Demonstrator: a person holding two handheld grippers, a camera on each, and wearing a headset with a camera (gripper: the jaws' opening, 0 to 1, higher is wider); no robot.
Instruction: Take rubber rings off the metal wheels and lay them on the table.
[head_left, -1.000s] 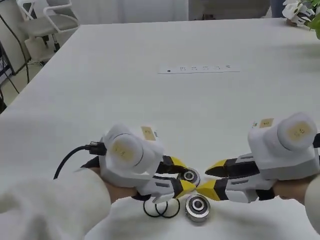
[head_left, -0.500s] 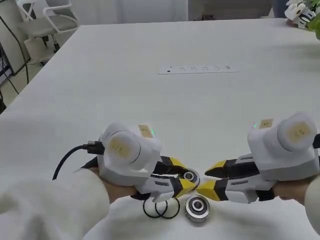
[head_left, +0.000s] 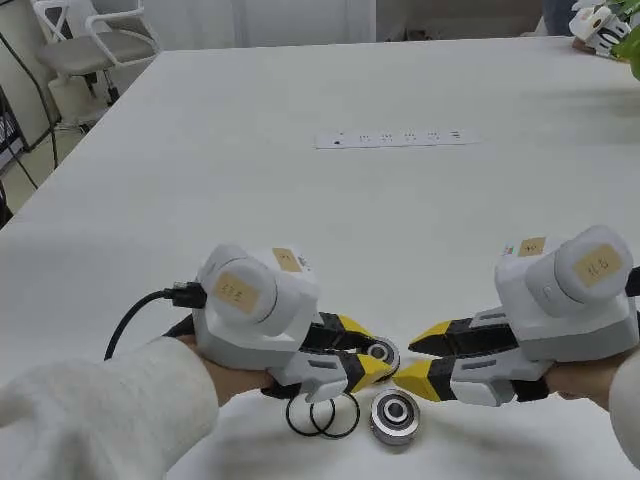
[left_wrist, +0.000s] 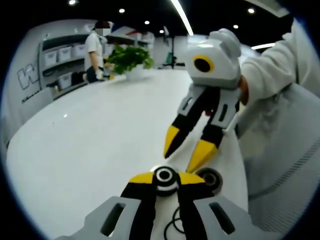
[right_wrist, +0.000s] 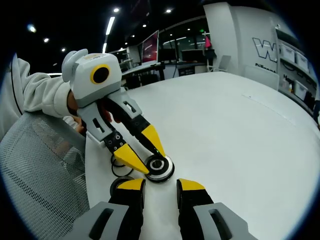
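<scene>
My left gripper (head_left: 366, 350) is shut on a small metal wheel (head_left: 381, 352) near the front edge of the white table (head_left: 300, 200). In the left gripper view the wheel (left_wrist: 165, 175) sits between my yellow fingertips. My right gripper (head_left: 418, 358) faces it from the right, open, its tips just short of the wheel and holding nothing. In the right gripper view my open right gripper (right_wrist: 161, 186) points at the held wheel (right_wrist: 159, 167). A second wheel (head_left: 395, 416) lies flat below both grippers. Two black rubber rings (head_left: 322, 415) lie overlapping on the table to its left.
A white power strip (head_left: 395, 137) lies mid-table. A black cable (head_left: 140, 310) trails left from the left gripper. A white chair (head_left: 90, 40) stands beyond the far left corner. At the far end are a potted plant (left_wrist: 127, 57) and a person (left_wrist: 97, 50).
The left gripper's body has rolled slightly while it keeps hold of the wheel. The right gripper, the loose wheel and the rings have stayed put.
</scene>
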